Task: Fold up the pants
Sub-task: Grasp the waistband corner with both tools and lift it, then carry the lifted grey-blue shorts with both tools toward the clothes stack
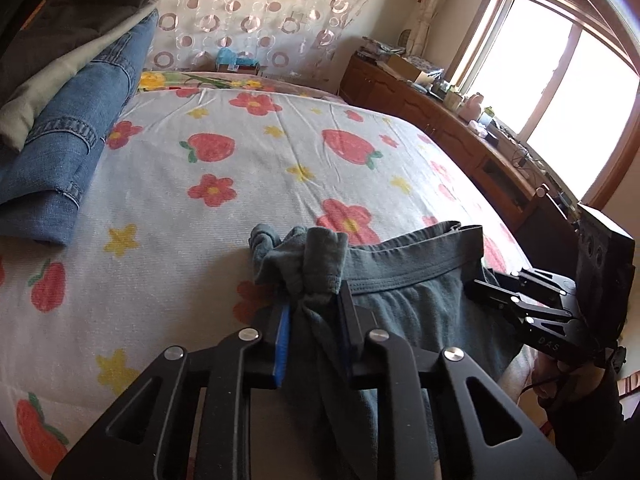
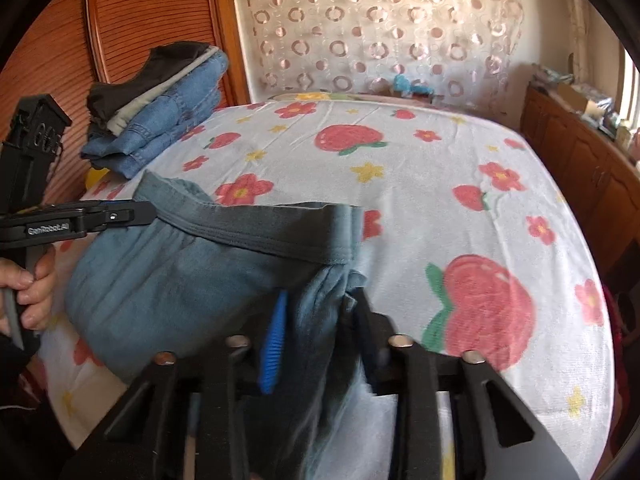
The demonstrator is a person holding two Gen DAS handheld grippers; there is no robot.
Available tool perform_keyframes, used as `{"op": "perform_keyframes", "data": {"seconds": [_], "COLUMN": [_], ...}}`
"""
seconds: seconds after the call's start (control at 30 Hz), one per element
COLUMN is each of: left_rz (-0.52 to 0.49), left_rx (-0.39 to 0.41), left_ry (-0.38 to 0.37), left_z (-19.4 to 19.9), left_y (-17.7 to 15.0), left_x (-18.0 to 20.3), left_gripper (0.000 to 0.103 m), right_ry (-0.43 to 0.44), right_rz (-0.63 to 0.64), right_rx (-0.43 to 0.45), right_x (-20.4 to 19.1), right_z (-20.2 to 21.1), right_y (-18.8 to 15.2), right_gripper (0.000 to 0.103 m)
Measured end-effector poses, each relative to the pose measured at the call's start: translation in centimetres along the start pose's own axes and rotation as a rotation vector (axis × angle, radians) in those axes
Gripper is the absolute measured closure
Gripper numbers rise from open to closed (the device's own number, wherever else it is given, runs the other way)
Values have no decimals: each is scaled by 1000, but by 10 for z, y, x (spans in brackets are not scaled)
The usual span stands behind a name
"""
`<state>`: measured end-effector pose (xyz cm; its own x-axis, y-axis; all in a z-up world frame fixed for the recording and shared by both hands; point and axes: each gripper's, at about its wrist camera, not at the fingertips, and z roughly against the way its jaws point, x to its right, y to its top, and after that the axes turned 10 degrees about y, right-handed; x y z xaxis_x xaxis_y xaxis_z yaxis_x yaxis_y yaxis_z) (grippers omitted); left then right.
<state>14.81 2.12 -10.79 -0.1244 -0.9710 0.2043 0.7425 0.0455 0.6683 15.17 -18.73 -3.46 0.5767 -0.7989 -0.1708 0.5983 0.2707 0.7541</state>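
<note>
Grey-blue pants (image 1: 404,292) hang by the waistband over the near edge of the bed. My left gripper (image 1: 314,308) is shut on one bunched end of the waistband. My right gripper (image 2: 320,308) is shut on the other end of the pants (image 2: 180,280). The waistband (image 2: 256,228) stretches between the two grippers, held up above the bedspread. The right gripper also shows at the right of the left wrist view (image 1: 480,288), and the left gripper shows at the left of the right wrist view (image 2: 148,212). The legs hang below, out of sight.
The bed has a white bedspread (image 1: 248,152) with strawberries and flowers. A stack of folded jeans and other clothes (image 1: 68,128) lies at its far left corner, also in the right wrist view (image 2: 160,116). A wooden cabinet (image 1: 452,136) with clutter runs along the right under a window.
</note>
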Motion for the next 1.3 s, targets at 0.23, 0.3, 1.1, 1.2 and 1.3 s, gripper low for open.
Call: {"op": "perform_keyframes", "data": {"seconds": [0.23, 0.3, 1.1, 1.2, 1.3], "left_rz": [-38, -50, -137, -142, -145], "left_rx": [88, 120, 368, 388, 402], "left_ry": [2, 0, 24, 26, 27], "left_z": [29, 41, 134, 142, 147], "left_y": [1, 3, 46, 49, 51], "left_x": [15, 20, 43, 44, 44], "left_gripper": [87, 87, 87, 87, 87], "right_ry": [39, 43, 18, 14, 11], "right_rz": [-22, -20, 117, 132, 145], "right_rx": [35, 58, 293, 312, 326], "right_x": [1, 0, -30, -33, -36], "right_z": [11, 19, 107, 113, 117], "right_y": [2, 2, 25, 27, 28], "right_gripper": [93, 93, 93, 93, 93]}}
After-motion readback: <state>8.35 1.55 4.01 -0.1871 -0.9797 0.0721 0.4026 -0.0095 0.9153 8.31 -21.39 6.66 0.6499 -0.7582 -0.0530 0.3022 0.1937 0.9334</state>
